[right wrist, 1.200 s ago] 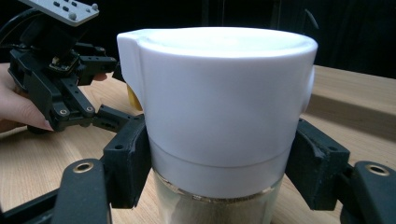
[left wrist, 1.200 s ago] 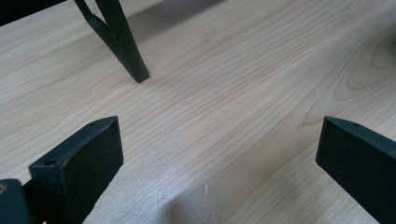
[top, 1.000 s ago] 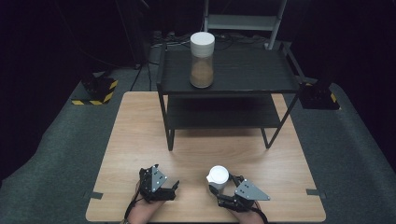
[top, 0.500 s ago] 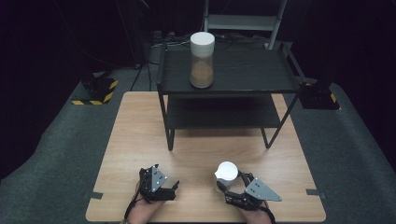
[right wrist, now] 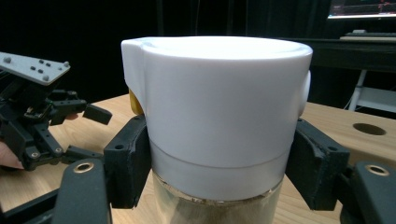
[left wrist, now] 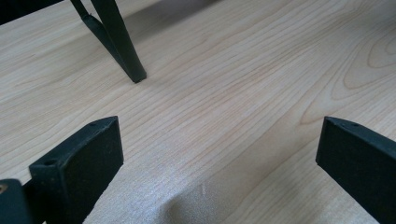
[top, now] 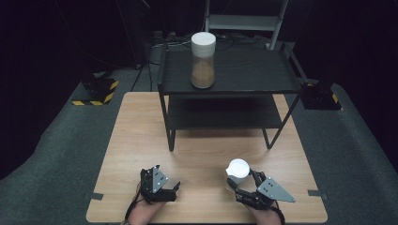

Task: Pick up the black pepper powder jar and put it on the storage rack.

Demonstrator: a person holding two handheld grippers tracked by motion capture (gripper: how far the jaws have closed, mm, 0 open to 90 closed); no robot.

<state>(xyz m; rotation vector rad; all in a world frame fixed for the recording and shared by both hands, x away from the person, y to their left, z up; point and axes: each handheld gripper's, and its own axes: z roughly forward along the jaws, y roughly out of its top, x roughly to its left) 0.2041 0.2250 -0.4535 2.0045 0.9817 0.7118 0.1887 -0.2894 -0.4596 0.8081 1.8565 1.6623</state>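
Note:
A clear jar with a white lid [top: 238, 169] and brown contents is held upright near the table's front edge, right of centre. My right gripper [top: 239, 183] is shut on it; in the right gripper view the jaws press both sides of the jar [right wrist: 219, 116] just below the lid, gripper [right wrist: 219, 168]. A second, taller white-lidded jar [top: 203, 61] with brown contents stands on the top of the black shelf [top: 263, 79]. My left gripper [top: 162, 182] rests at the front left, open, with only bare wood between its jaws [left wrist: 219, 149].
The black two-tier shelf stands at the back of the wooden table [top: 141, 136]; one of its legs [left wrist: 123, 51] is ahead of the left gripper. The left gripper [right wrist: 32, 116] lies to the left in the right gripper view. Dark floor surrounds the table.
My right gripper has carried the white-lidded jar to the right along the front of the table. The left gripper has stayed in place.

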